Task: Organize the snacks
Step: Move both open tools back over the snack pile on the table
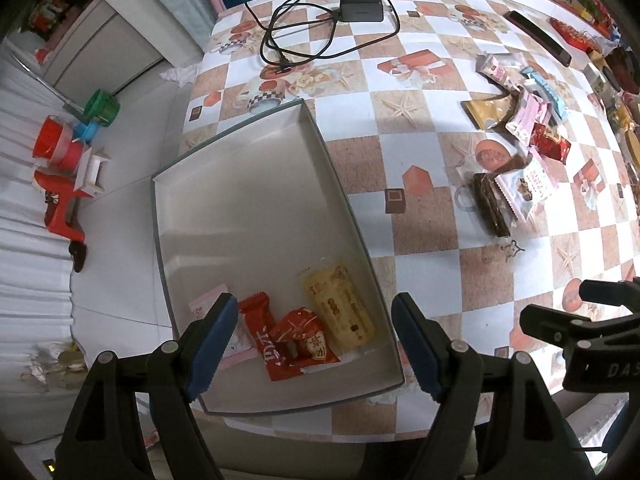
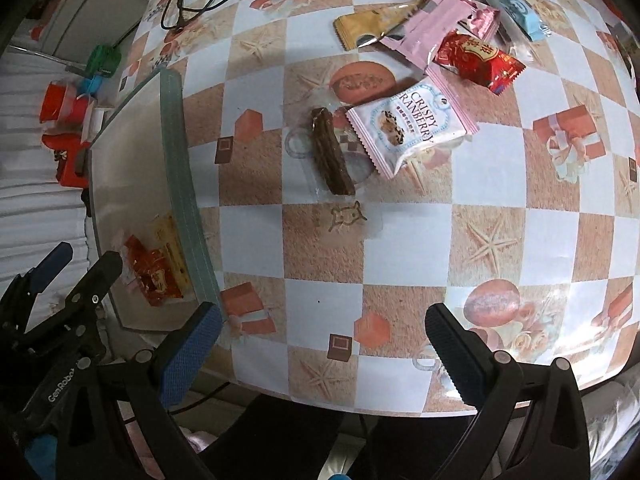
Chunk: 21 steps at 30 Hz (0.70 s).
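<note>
Fingers of the left gripper (image 1: 314, 344) are standing wide apart with nothing between the blue pads, hanging over the near end of a shallow grey rectangular cardboard tray (image 1: 240, 184). Lying in that near end, below and between the fingers, are a red foil candy wrapper (image 1: 294, 340), a pale yellow wrapped biscuit bar (image 1: 344, 308) and a pink-and-white packet (image 1: 208, 304) partly hidden by the left finger. The right gripper (image 2: 324, 340) is also gaping, empty, over bare checkered tablecloth (image 2: 400, 240) just right of the tray. Farther from its fingers, well apart, a dark brown wrapped bar (image 2: 332, 152) is touching a white cranberry cookie packet (image 2: 412, 124). Beyond them a loose pile is lying: a gold packet (image 2: 368, 24), a pink packet (image 2: 432, 28), a red foil packet (image 2: 476, 60) and a light blue packet (image 2: 512, 4).
</note>
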### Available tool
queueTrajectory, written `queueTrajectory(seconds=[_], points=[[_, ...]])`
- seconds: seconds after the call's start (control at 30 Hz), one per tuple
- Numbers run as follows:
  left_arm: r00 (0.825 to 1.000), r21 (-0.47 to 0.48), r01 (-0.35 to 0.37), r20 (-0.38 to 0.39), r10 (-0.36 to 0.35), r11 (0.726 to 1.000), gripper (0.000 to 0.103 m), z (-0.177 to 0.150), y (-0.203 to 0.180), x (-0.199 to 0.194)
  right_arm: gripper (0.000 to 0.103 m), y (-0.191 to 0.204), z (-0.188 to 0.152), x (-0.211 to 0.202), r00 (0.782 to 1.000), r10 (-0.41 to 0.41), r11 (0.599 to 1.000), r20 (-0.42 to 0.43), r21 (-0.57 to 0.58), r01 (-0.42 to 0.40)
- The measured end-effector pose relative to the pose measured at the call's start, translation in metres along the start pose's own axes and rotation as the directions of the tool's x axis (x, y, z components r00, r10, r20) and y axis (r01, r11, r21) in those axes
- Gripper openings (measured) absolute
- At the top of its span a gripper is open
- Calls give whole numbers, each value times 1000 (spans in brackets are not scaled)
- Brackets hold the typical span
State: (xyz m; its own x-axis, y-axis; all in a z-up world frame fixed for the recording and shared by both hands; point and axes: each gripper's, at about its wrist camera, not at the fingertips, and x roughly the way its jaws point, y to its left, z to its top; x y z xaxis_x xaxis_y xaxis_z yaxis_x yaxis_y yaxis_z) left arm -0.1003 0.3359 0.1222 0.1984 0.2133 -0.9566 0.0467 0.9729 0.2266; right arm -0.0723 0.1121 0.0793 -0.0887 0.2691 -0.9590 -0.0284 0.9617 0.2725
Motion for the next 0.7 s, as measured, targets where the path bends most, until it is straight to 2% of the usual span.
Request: queueTrajectory(seconds=[0.4,0.5,0.7], points=[[1000,16,7,-8,-7,1000,82,1,-5,0,103,-7,-2,1,1000,10,999,0,33,-10],[996,33,71,-57,-69,997,82,2,-12,7,103,-13,-3,4,1000,4,998,-12,59,-3],[973,76,197,-136,-185,977,82,14,-48,17,103,-47,-10,13,998,-13,985,-63,171,24]])
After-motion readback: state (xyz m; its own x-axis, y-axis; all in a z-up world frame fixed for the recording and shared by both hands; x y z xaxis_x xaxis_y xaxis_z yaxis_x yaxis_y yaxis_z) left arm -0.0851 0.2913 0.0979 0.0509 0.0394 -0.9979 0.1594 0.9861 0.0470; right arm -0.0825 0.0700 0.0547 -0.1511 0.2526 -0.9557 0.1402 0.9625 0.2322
